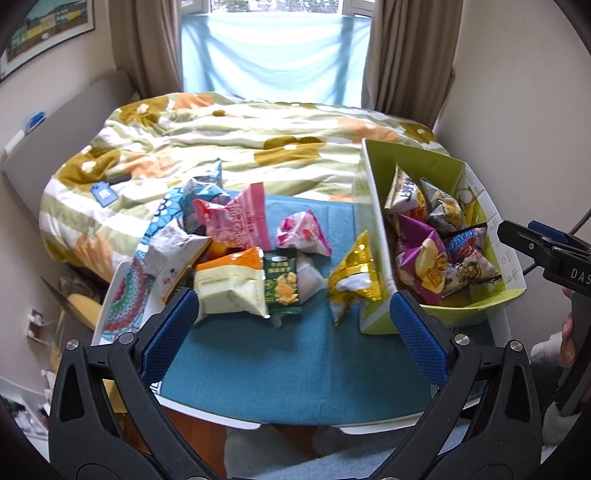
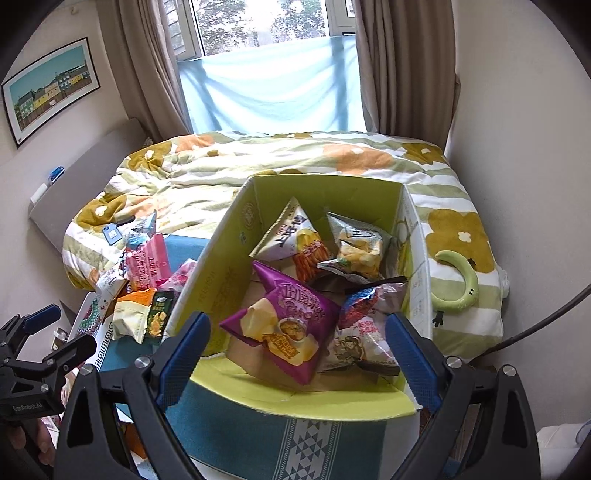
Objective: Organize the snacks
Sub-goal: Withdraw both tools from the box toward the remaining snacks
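Daylight came through a window (image 2: 258,22) half covered by a pale blue sheet (image 2: 273,81), flanked by beige curtains (image 2: 402,62). A bed with a flowered quilt (image 1: 236,136) filled the room; a framed picture (image 2: 51,88) hung on the cream wall (image 2: 517,92).

A small white table (image 1: 110,295) covered by a teal cloth (image 1: 295,354) carries a green cardboard box (image 2: 221,280) on the right and loose foil snack packets (image 1: 236,284) piled on the left
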Demonstrator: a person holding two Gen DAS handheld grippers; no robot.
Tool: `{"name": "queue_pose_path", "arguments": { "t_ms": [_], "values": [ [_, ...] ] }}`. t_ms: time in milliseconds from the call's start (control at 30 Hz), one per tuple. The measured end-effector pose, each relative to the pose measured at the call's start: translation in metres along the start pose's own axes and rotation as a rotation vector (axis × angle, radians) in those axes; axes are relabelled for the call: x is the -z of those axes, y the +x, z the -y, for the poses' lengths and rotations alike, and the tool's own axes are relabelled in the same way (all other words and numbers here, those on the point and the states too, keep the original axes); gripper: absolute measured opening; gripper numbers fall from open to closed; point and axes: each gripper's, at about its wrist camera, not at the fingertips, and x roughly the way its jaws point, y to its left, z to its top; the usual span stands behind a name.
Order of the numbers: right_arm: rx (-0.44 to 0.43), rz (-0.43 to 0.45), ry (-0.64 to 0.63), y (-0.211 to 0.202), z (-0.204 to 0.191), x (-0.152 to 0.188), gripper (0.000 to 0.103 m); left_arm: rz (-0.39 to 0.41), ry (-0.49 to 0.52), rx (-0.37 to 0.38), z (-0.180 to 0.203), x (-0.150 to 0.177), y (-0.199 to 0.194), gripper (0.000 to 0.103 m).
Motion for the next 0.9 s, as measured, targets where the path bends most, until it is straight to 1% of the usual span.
{"name": "queue_pose_path", "arguments": {
  "t_ms": [100,200,300,467,567,700,900],
  "values": [
    [-0.032,0.021,-0.004,-0.004,-0.024,0.0,0.094,0.01,-0.017,-0.005,-0.032,0.001,-0.004,0.102],
    [-0.035,0.047,-0.007,-0.007,-0.051,-0.002,0.094,0.002,-0.018,0.003,-0.062,-0.001,-0.002,0.102],
    [-0.036,0.07,-0.003,-0.008,-0.08,-0.006,0.094,-0.004,-0.001,0.015,-0.089,-0.005,0.001,0.102],
    [-0.052,0.073,0.008,-0.001,-0.13,-0.007,0.094,-0.009,0.032,0.04,-0.135,-0.016,0.012,0.102],
    [-0.054,0.074,0.026,0.006,-0.159,-0.005,0.094,-0.025,0.045,0.073,-0.163,-0.024,0.027,0.102],
    [-0.035,0.062,0.04,0.022,-0.192,0.001,0.094,-0.054,0.077,0.112,-0.193,-0.034,0.052,0.102],
    [0.017,0.026,0.077,0.054,-0.228,0.014,0.094,-0.114,0.173,0.171,-0.218,-0.049,0.098,0.102]
  ]
}}
